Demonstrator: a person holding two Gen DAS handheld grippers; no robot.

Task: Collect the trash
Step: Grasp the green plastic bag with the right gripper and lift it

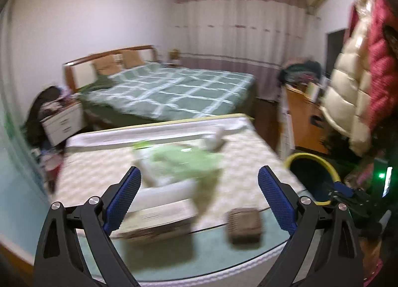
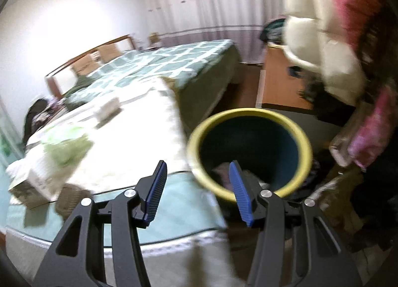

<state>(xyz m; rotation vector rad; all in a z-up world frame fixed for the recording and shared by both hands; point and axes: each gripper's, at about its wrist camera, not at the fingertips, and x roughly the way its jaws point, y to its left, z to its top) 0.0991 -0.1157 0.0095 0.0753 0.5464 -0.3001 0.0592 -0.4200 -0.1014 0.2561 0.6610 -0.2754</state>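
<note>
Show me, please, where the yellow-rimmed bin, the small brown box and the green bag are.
yellow-rimmed bin (image 2: 307, 149): right wrist view, on its yellow rim.
small brown box (image 1: 245, 225): left wrist view, on its top face.
green bag (image 1: 184, 162): left wrist view, on its crumpled middle.

Nothing here can be read: the cardboard box (image 1: 159, 222) just beyond the left gripper's fingers carries a line of print, but it is blurred past making out.
</note>
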